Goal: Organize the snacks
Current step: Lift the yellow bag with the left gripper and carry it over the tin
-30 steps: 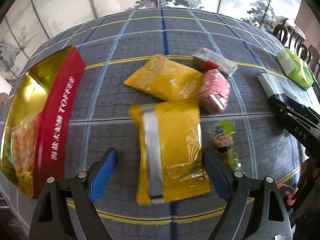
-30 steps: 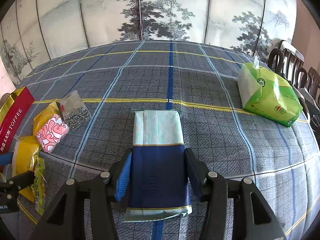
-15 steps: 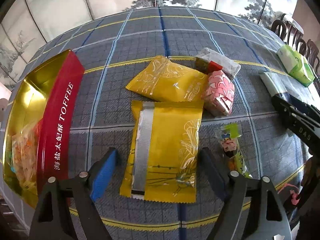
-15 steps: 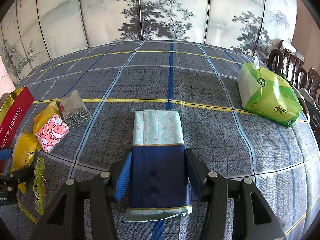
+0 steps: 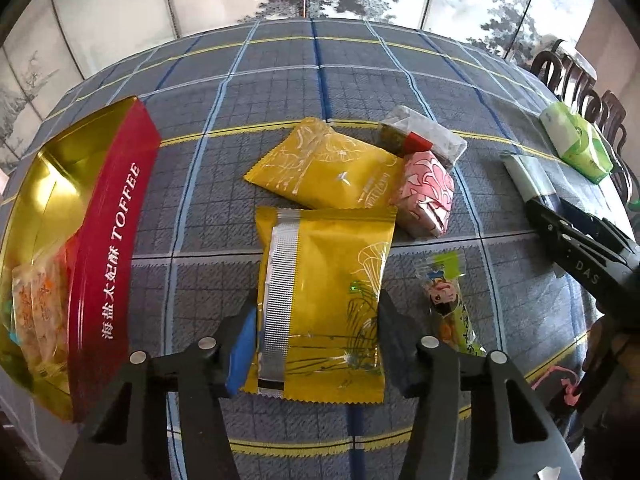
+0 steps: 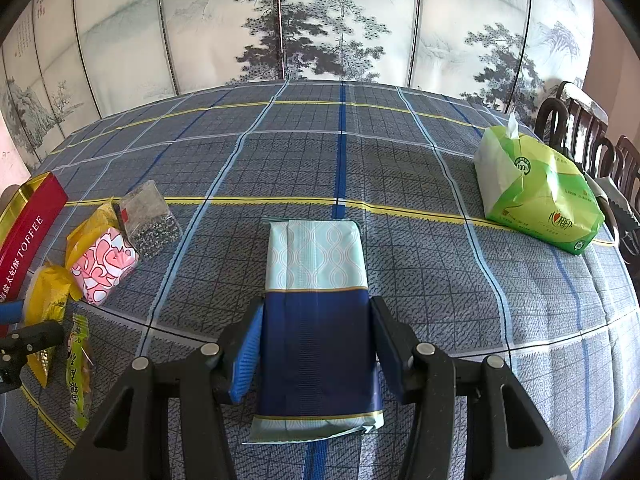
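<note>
1. Left gripper (image 5: 316, 344) astride the near yellow packet (image 5: 320, 300) on the checked tablecloth (image 5: 360, 80), just right of the red tin (image 5: 112, 260). Jaws have just been closing, packet between them; pads at its side edges, firm pressing not confirmed.
2. Probably light and soft — crinkly foil-lined film, air-puffed, slippery. Best taken across the width by the sealed side edges, gently, since the contents may crush.
3. Right gripper (image 6: 316, 352) clamped on the dark-blue end of the blue and pale-green pack (image 6: 316, 300), lying flat mid-table; pads against both sides. Looks squashy, yet fuller than the sachets.
4. Further back: second yellow packet (image 5: 328, 168), pink-patterned wrapped piece (image 5: 424, 196), clear bag with a red label (image 5: 424, 140). Beside the left jaws, a slim cartoon-printed stick (image 5: 452, 308) — thin, floppy, easiest pinched mid-length.
5. Readable: "TOFFEE" with Chinese characters on the red tin; "DAS" on the right gripper's arm; "100%" in a round mark on the green tissue pack (image 6: 540, 196). Other print too small to read.
</note>
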A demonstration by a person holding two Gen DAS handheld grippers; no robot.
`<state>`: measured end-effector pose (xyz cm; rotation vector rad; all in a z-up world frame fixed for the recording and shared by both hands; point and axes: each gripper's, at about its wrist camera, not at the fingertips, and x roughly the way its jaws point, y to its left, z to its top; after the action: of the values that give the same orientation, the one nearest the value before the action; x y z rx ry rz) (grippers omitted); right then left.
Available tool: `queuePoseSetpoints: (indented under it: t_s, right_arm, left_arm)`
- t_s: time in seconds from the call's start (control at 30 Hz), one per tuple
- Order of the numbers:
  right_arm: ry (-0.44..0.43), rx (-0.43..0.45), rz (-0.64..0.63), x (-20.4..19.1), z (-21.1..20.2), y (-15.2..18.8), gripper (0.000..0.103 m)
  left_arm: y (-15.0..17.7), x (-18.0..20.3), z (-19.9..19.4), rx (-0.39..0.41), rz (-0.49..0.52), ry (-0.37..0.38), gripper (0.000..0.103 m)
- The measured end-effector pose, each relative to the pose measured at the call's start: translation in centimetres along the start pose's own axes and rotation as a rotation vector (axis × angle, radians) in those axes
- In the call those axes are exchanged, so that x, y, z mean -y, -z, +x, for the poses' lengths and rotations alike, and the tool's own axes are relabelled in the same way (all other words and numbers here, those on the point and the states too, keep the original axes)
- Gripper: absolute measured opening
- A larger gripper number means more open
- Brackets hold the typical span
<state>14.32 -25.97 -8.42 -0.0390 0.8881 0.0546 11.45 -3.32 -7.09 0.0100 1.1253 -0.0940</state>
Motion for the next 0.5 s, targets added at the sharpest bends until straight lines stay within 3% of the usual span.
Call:
queuePoseSetpoints:
  t_s: [0.5]
  right_arm:
    - [0.0,0.0,0.0,-0.1,0.0,0.1,0.053]
  left_arm:
    - [0.8,-0.7,-3.5,0.063,0.007,-0.011,0.05]
